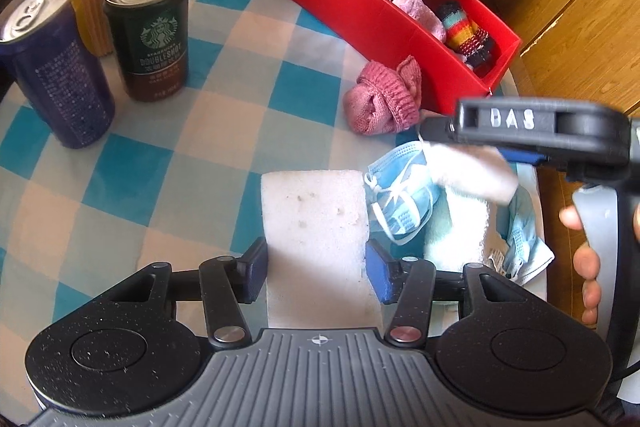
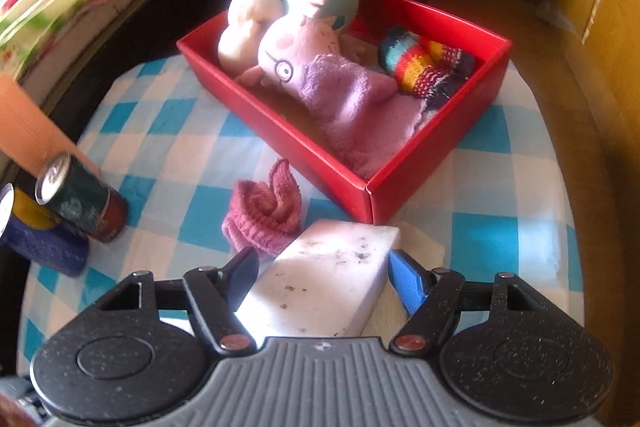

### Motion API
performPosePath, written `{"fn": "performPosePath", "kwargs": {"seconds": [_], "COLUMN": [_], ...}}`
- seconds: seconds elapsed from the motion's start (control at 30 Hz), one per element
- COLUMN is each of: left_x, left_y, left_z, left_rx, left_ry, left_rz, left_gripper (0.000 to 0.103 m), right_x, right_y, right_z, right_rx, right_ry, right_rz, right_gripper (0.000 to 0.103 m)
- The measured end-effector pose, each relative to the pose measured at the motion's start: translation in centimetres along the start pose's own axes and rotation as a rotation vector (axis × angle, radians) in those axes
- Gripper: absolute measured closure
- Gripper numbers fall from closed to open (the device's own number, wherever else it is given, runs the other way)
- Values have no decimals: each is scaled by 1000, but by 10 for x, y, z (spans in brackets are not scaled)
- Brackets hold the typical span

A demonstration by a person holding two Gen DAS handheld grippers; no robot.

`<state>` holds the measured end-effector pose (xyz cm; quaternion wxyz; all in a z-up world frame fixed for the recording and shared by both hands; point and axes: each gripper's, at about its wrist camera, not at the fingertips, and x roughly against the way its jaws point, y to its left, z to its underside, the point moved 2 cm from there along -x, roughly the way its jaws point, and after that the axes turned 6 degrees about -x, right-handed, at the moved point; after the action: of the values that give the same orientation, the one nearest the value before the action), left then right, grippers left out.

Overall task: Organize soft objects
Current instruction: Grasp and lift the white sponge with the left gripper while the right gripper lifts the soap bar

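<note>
Bench (image 1: 200,147) is wearing a blue-and-white checked cloth, with wooden cabinets standing behind it. The red box (image 1: 360,15) is sitting at the far edge, so I'm using it as the reference.

- Inside the box a plush toy (image 2: 296,55), a purple cloth (image 2: 360,107) and a striped sock (image 2: 424,71) are already lying together.
- A pink knit piece (image 1: 380,103) is lying just outside the box's near wall.
- Crumpled face masks (image 1: 404,195) and a white towel are lying nearer the camera than the knit.
- Two cans (image 1: 148,35) are standing well left of the box. They're hard, so I'm leaving them out.

The left gripper (image 1: 318,267) is straddling a white sponge block (image 1: 316,219) lying on the bench, nearer than the box and left of the masks. The jaws are sitting against both long sides. I can't tell whether they're squeezing.

The right gripper (image 2: 324,261) is carrying a second sponge block (image 2: 332,291), jaws clenched across its width. It looks tilted and clear of the bench, on the near side of the box corner.

Handling, as I'm judging it: both blocks are looking light, soft and grippy, not fragile. Take them mid-length across the narrow width. Light pressure should do, since over-squeezing is likely just deforming them. The knit and masks are limp, so pinching a bunched fold is looking like the best option. A mask's loose ear loops may be snagging on the way over.
</note>
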<state>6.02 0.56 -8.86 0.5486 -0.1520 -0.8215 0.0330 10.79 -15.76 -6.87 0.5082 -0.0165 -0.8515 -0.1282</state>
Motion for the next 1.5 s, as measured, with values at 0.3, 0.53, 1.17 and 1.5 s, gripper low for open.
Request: {"fn": "performPosePath", "kwargs": {"seconds": [0.3, 0.53, 1.17, 1.5], "left_x": [6, 9, 57, 76], "left_y": [-9, -9, 0, -16], "left_z": [-5, -13, -44, -68], "left_rx": [-3, 15, 100, 58], "left_ry": [-20, -37, -191, -275], "left_rz": [16, 27, 92, 81], "left_gripper": [49, 49, 50, 50], "right_x": [22, 54, 86, 105], "right_y": [-16, -31, -35, -37], "right_z": [7, 0, -7, -16], "right_rx": [27, -28, -48, -56], "right_ry": [-8, -56, -135, -197], "right_rz": [-51, -149, -231, -249], "right_gripper": [58, 58, 58, 58]}}
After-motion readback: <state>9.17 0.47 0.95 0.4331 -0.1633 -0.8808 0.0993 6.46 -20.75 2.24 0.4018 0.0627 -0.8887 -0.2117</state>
